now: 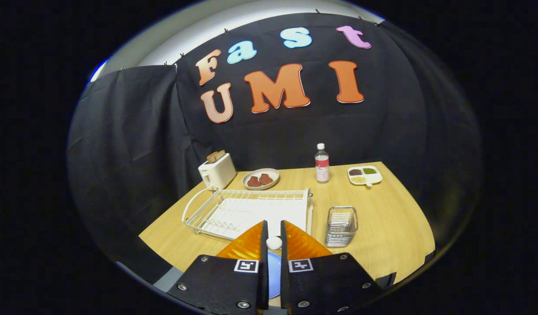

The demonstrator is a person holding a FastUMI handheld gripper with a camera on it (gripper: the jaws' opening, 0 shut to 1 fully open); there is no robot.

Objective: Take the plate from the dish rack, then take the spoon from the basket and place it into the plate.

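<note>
Plate is already out on the desk; fingers clenched on the white spoon above it, so just the drop's left.

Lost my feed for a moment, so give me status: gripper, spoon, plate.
Gripper fingers nearly closed on the white spoon. Blue plate on table just below the fingers. Dish rack and basket beyond. Nothing in the way.

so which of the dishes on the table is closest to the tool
The blue plate, lying right under the tool; the meat plate and divided tray sit far beyond.
</note>
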